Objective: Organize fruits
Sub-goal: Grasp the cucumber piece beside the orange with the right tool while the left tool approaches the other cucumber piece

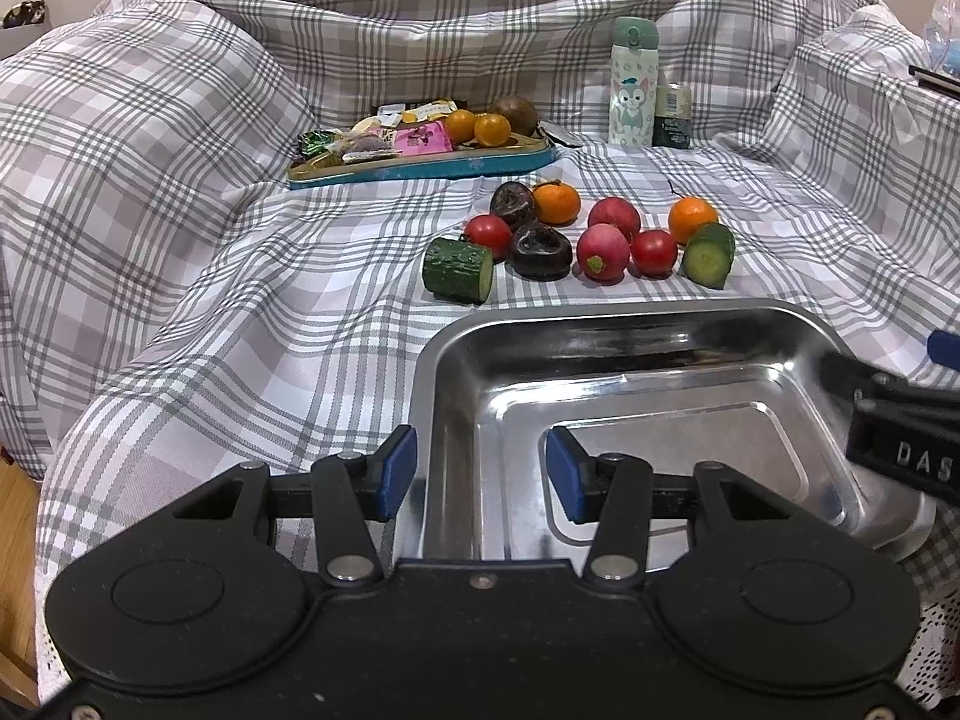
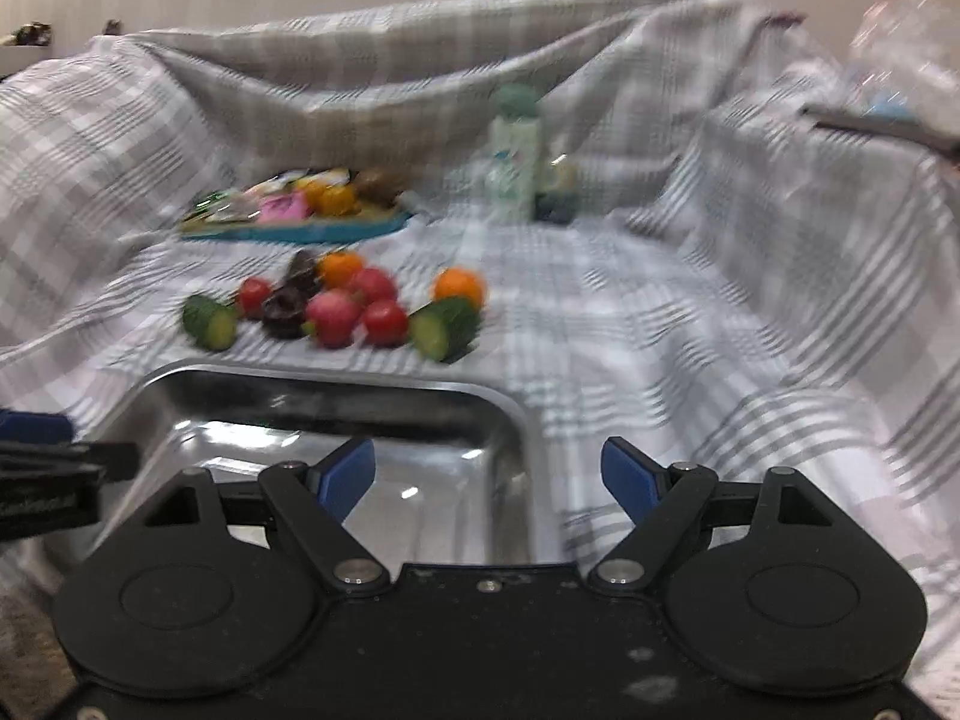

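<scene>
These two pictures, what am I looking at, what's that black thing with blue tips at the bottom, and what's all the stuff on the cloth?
Each black thing is a hand-held gripper with a camera on it looking forward. One picture is from the left gripper, the other, blurred, from the right gripper. Both have their jaws open and hold nothing. In front sits an empty steel tray on a checked cloth. Beyond it lie cucumber pieces, tomatoes, radishes and oranges. Farther back stand a blue tray of snacks and a bottle.

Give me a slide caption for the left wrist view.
Open left gripper straddles the empty steel tray's left rim; the loose fruit pile waits beyond on checked cloth.
</scene>
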Demonstrator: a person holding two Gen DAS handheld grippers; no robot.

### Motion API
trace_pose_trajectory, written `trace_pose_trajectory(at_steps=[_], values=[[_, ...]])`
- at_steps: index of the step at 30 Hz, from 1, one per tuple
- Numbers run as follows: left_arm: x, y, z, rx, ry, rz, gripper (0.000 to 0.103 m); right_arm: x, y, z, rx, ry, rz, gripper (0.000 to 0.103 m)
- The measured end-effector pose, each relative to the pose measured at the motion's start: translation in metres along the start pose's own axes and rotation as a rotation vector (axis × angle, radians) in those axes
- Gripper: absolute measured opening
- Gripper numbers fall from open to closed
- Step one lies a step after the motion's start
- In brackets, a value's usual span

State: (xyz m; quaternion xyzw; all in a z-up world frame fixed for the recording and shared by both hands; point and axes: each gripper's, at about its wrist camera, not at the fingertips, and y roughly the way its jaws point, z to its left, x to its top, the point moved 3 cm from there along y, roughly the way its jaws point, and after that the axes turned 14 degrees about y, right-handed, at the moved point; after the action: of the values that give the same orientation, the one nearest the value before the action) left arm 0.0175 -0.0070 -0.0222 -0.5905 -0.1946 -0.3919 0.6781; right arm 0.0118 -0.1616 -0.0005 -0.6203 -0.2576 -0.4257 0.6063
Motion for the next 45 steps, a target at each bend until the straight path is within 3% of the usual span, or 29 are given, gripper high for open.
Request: trace_pose_trajectory(at_steps=[7,10,20,30,39,43,45], values=[[0.004,-0.003,0.004,-0.019,-0.010,0.012,0.055,-0.005,0.003,0.005,0.070,-0.040,0.108,0.083],[0.007,-0.005,0.005,-0.024,-0.012,0.010,0.055,-0.006,-0.001,0.009,0.097,-0.052,0.112,0.083],[0.024,-0.005,0.026,-0.071,-0.138,0.132,0.050,0.007,-0.007,0.012,0.175,0.011,0.194,0.081],[0.076,-0.003,0.052,-0.056,-0.155,0.071,0.050,0.055,0.004,0.021,0.204,0.009,0.145,0.077],[0.099,0.028,0.054,-0.036,-0.112,0.083,0.050,0.090,0.052,0.026,0.190,0.075,0.169,0.059],[0.101,0.044,0.057,-0.048,-0.133,0.110,0.050,0.096,0.081,0.026,0.164,0.118,0.219,0.038],[0.102,0.053,0.058,-0.050,-0.141,0.123,0.050,0.095,0.094,0.025,0.154,0.146,0.248,0.034]])
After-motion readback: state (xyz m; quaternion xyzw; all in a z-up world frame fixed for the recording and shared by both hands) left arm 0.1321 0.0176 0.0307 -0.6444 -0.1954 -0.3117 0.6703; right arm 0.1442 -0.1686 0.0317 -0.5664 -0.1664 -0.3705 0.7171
